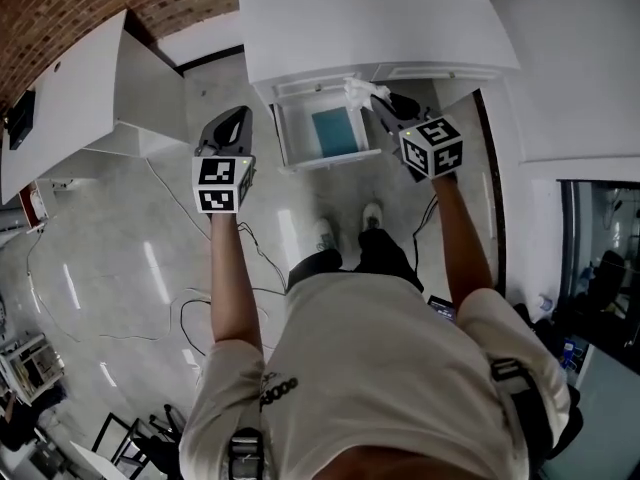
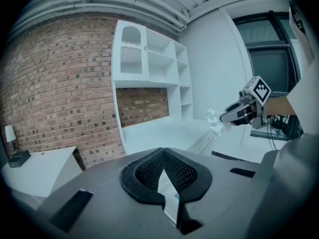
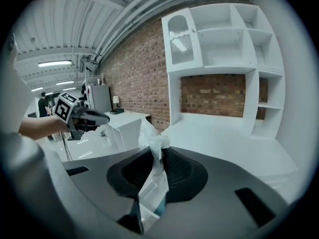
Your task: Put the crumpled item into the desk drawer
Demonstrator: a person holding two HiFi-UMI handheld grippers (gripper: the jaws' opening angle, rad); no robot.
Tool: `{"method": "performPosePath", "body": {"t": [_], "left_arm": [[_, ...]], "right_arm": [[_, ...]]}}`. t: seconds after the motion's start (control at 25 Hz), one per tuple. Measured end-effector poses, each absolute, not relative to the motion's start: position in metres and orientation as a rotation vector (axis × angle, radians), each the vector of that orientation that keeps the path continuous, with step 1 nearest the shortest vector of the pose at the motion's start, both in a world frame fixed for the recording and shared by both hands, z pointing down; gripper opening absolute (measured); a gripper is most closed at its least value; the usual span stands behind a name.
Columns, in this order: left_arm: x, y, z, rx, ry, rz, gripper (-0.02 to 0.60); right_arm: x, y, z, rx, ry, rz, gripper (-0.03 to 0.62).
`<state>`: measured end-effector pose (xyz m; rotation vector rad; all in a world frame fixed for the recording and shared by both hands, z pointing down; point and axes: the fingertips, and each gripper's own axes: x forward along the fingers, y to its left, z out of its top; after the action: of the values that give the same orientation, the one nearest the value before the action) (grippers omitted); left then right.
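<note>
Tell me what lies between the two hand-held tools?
Head view: an open white desk drawer with a blue bottom, between left tool and right tool.

Rear of drawer (image 1: pixel 296 128) under desk (image 1: pixel 370 23)

Crumpled white item (image 1: pixel 357 91) hangs pinched in right hand-held gripper (image 1: pixel 378 101) over open drawer (image 1: pixel 330 160).

The room is evenly and brightly lit, with a cool bluish cast. Long streaks of glare are laid across the glossy floor (image 1: pixel 150 268), and lit ceiling strips (image 3: pixel 55 63) are seen overhead. Strong fisheye bending and dark vignetted corners are seen in both gripper views. Whatever lies nearest each lens is rendered soft, and the white crumpled item (image 3: pixel 152 180) is almost washed out
</note>
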<state>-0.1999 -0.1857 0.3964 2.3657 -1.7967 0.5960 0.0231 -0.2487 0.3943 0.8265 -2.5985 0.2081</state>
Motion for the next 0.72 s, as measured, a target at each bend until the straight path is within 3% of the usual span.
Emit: {"method": "performPosePath", "body": {"t": [0.72], "left_arm": [[-0.247, -0.247, 0.549, 1.998, -1.826, 0.621, 0.018]], "right_arm": [[-0.046, -0.353, 0.626, 0.5, -2.371, 0.478, 0.049]]}}
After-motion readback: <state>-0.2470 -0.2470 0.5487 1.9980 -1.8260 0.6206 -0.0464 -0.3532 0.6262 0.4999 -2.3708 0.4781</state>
